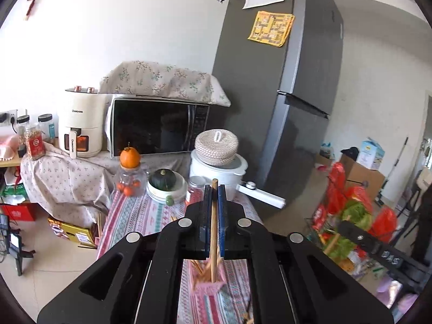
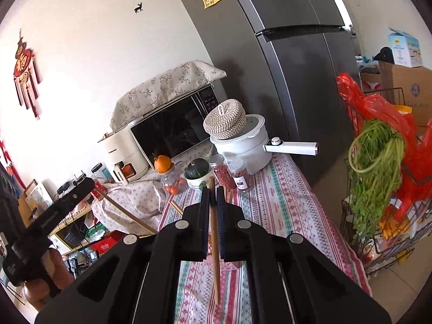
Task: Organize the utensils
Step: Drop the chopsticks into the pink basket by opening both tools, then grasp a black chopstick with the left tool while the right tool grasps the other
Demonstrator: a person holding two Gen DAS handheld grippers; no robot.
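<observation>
Chopstick (image 1: 214,216), slim light-brown wood, clamped upright by left gripper (image 1: 214,189); right gripper (image 2: 213,190) grips another chopstick (image 2: 214,232).

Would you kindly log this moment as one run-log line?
left gripper: shut on chopstick | right gripper: shut on second chopstick | pink holder: below left gripper

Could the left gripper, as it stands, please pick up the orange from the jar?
Probably not yet: the left gripper is shut on a chopstick, so nothing else fits. The orange sits uncovered on the jar.
</observation>
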